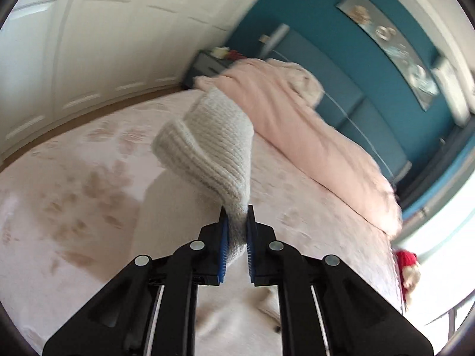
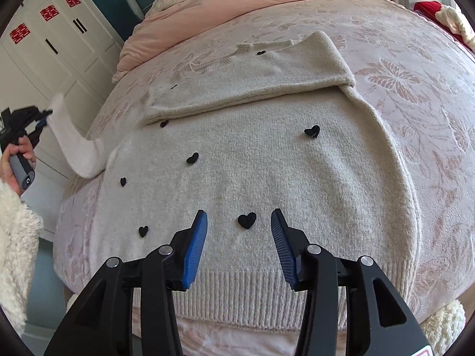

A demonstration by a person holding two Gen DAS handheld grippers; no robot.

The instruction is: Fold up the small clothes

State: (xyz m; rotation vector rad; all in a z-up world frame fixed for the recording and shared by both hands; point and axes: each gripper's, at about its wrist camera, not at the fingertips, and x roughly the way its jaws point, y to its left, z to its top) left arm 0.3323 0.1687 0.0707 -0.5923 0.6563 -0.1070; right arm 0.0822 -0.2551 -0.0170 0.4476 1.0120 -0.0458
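left hand-held gripper (image 1: 236, 222) clamps sleeve (image 1: 207, 145) (lifted) | right hand-held gripper (image 2: 239, 227) open over sweater (image 2: 267, 178)

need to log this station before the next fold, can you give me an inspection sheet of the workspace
surface: bed with a pink butterfly-print cover
job's things: cream sweater with black hearts lies flat; one sleeve folded across the chest, other sleeve lifted off the bed
clutter: pink duvet heaped at the head end
grippers: left gripper shut on the lifted sleeve; right gripper open above the hem, holding nothing
cables: nothing seen
surroundings: white wardrobe, teal wall
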